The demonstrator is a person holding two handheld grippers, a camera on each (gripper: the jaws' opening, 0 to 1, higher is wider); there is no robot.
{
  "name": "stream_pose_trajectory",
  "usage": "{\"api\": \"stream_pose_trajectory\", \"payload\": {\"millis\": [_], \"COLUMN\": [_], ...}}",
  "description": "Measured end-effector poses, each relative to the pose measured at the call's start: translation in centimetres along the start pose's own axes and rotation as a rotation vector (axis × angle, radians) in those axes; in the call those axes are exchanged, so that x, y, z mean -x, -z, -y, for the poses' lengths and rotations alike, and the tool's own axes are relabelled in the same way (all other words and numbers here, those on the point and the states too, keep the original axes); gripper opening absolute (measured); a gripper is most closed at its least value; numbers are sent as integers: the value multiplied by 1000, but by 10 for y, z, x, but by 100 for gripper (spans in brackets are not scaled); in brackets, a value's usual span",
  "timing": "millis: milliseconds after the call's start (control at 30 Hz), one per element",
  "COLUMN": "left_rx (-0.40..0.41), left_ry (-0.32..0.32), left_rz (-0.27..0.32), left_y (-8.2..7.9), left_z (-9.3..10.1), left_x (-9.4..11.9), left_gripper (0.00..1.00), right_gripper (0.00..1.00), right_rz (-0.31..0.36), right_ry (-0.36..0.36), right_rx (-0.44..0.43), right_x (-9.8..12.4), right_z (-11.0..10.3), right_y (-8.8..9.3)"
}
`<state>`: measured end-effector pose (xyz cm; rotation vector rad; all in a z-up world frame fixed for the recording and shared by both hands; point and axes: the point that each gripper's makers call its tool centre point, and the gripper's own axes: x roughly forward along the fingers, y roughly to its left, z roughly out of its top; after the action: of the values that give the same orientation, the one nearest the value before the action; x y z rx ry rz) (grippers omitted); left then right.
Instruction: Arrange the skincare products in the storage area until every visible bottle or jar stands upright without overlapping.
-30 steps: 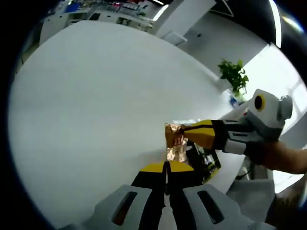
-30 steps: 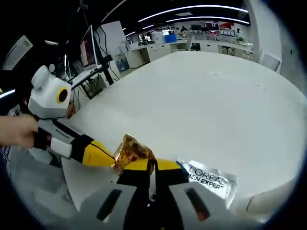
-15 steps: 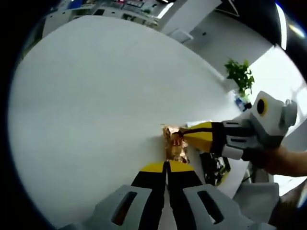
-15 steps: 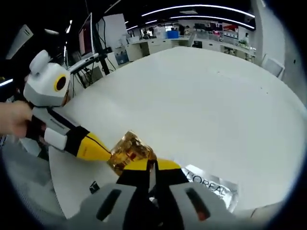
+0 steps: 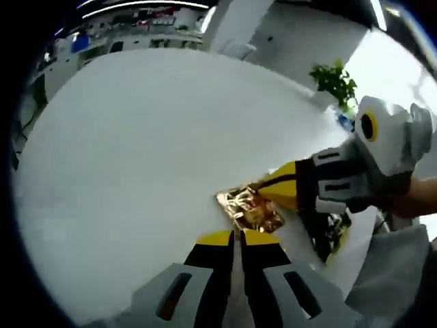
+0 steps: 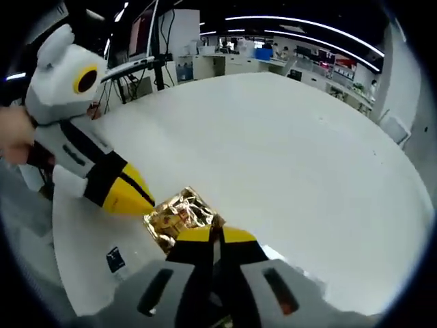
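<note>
Left gripper view: The left gripper (image 5: 235, 238) rises from the bottom edge with its yellow-tipped jaws drawn together, pinching the near edge of a gold foil sachet (image 5: 249, 208). The right gripper (image 5: 270, 191) enters from the right, its tips meeting on the far corner of the same sachet. The sachet hangs between the two grippers just above the white table (image 5: 136, 150). Its surface is crinkled, glossy and metallic, with a flat, roughly rectangular outline. A potted plant (image 5: 334, 82) stands beyond the table's far edge.

Right gripper view: The right gripper (image 6: 213, 236) has its jaws closed flat on one edge of the gold foil sachet (image 6: 179, 213). The left gripper (image 6: 147, 199) comes in from the left and clamps the opposite edge. The foil creases between the two grips. A pale, shiny edge shows just right of the jaws; what it is cannot be told. A person's hand (image 6: 17, 133) holds the left gripper's body.

Handling judgement: The sachet is probably very light, limp and thin. It will likely fold or slip rather than stand by itself. The sealed edge seams are the firmest hold points; a grip on the filled centre risks squeezing the contents or puncturing the foil. Pulling both edges apart could tear a seam.
</note>
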<state>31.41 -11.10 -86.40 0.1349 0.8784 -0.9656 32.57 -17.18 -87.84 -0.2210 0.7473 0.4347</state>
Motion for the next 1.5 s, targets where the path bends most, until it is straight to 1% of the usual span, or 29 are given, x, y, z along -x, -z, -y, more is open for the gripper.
{"api": "stream_pose_trajectory", "payload": {"millis": [33, 133, 200, 300, 333, 367, 433, 467, 533, 567, 600, 767, 867, 900, 933, 1000, 1067, 1167, 1267, 1333, 1500], "left_rx": [-50, -152, -239, -327, -347, -389, -429, -447, -460, -447, -437, -435, -436, -435, -436, -438, -441, -452, -450, -448, -451], "left_ry": [2, 28, 26, 30, 25, 16, 5, -2, -8, -6, -10, -6, -4, -4, -4, -4, -5, -3, -1, 3, 8], "left_rz": [9, 24, 12, -7, -10, -13, -37, -58, -72, -44, -50, -45, -48, -48, -48, -48, -48, -47, -49, -54, -56], "left_y": [-6, -17, -20, -22, -22, -22, -17, -13, -7, -11, -11, -11, -11, -11, -10, -10, -10, -10, -10, -11, -11], "left_z": [4, 16, 22, 28, 29, 28, 26, 25, 21, 21, 19, 19, 18, 18, 18, 18, 18, 18, 18, 19, 20], "left_x": [0, -3, -8, -16, -18, -22, -27, -30, -35, -35, -34, -35, -35, -35, -35, -36, -35, -36, -36, -35, -33], "left_gripper": [6, 15, 16, 19, 21, 22, 23, 24, 25, 25, 25, 25, 24, 24, 24, 24, 24, 24, 24, 24, 26], "right_gripper": [3, 3, 3, 3, 3, 3, 3, 3, 3, 3, 4, 5, 17, 21, 22, 22, 23, 32, 36, 39, 40], "right_rz": [0, 2, 2, 0, 0, 0, -2, -2, -3, -5, -6, -1, 9, 11, 13, 12, 18, 25, 30, 33, 33], "right_ry": [0, 0, -1, -3, -5, -6, -8, -10, -17, -17, -18, -13, 5, 1, -4, -8, -6, -1, -9, -4, 2], "right_rx": [1, 2, 3, 3, 0, 0, 3, 5, 7, 6, 6, 13, 26, 27, 25, 25, 24, 21, 3, 11, 14], "right_x": [0, 0, 0, 0, 0, 0, 0, 0, 0, 0, 0, -1, 1, 2, 3, 5, 7, 12, 20, 26, 36], "right_z": [0, 1, 0, 0, 1, 1, 1, 1, 0, 1, 1, 1, 4, 3, 2, 1, 1, 2, 4, 5, 6], "right_y": [0, 0, 0, 0, 0, 0, 0, 0, -1, -1, -1, -1, -4, -5, -5, -5, -6, -7, -7, -7, -6]}}
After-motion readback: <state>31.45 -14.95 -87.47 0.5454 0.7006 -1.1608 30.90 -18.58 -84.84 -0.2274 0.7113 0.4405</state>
